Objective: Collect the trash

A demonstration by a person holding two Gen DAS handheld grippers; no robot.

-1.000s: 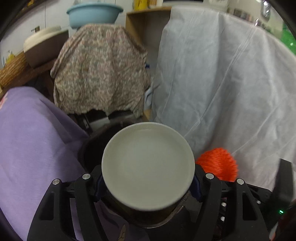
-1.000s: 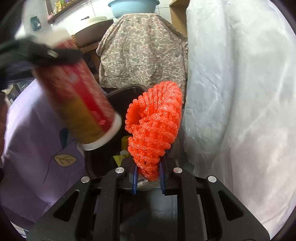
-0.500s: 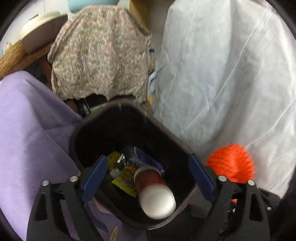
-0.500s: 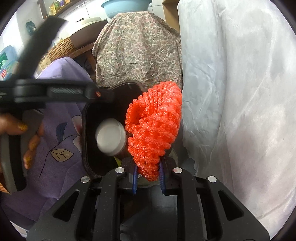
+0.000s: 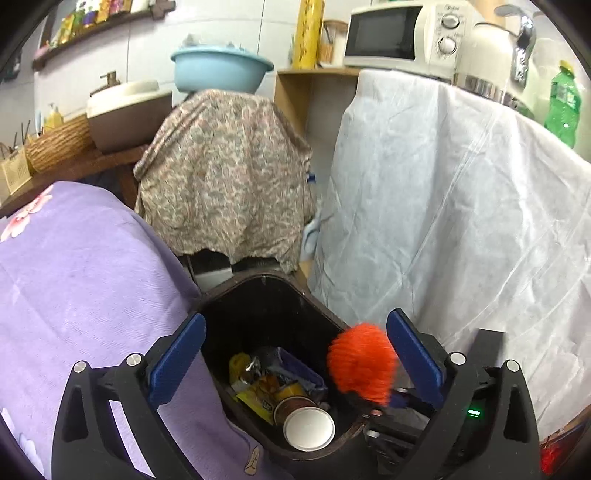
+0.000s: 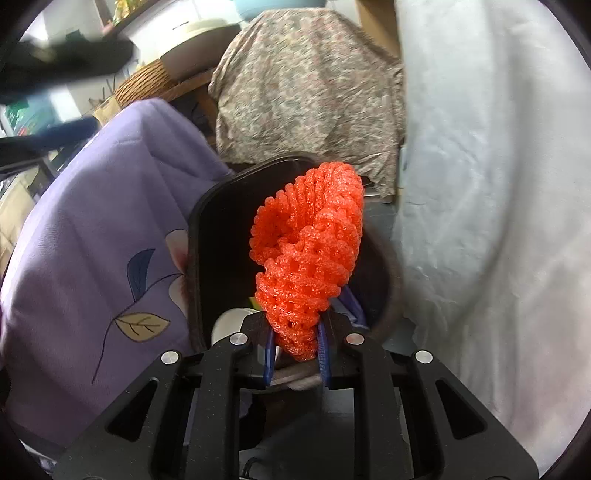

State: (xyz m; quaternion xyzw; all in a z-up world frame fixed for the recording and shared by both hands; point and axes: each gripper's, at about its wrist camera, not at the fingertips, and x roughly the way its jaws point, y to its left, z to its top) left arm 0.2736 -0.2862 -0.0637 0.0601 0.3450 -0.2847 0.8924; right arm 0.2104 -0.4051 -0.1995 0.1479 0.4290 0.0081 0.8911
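- My left gripper [image 5: 295, 354] has its jaws opening wide, blue pads far apart, with nothing pressed between them; it looks down over the black trash bin [image 5: 236, 306].
- Inside the bin I see a paper cup [image 5: 306, 424] lying on its side at the near end, its white round end facing me, on top of yellow and dark snack wrappers [image 5: 266, 380].
- My right gripper [image 6: 295, 350] is clamped on the orange foam net [image 6: 314, 251]; the blue pads pinch its lower end and the rest stands up in front of the camera.
- From the right wrist view, the net sits over the bin's opening; from the left wrist view it shows as an orange blur [image 5: 362, 362] at the bin's right rim, just beside my left gripper's right pad.
- The bin stands between a purple flowered cloth [image 5: 81, 288] on the left and a white sheet [image 5: 461, 206] on the right.
- A patterned brown cloth [image 5: 229, 184] drapes something at the far side, with a blue basin [image 5: 221, 70] on top.
- A microwave [image 5: 402, 35] and a green bottle [image 5: 563, 103] sit far right, above the white sheet.
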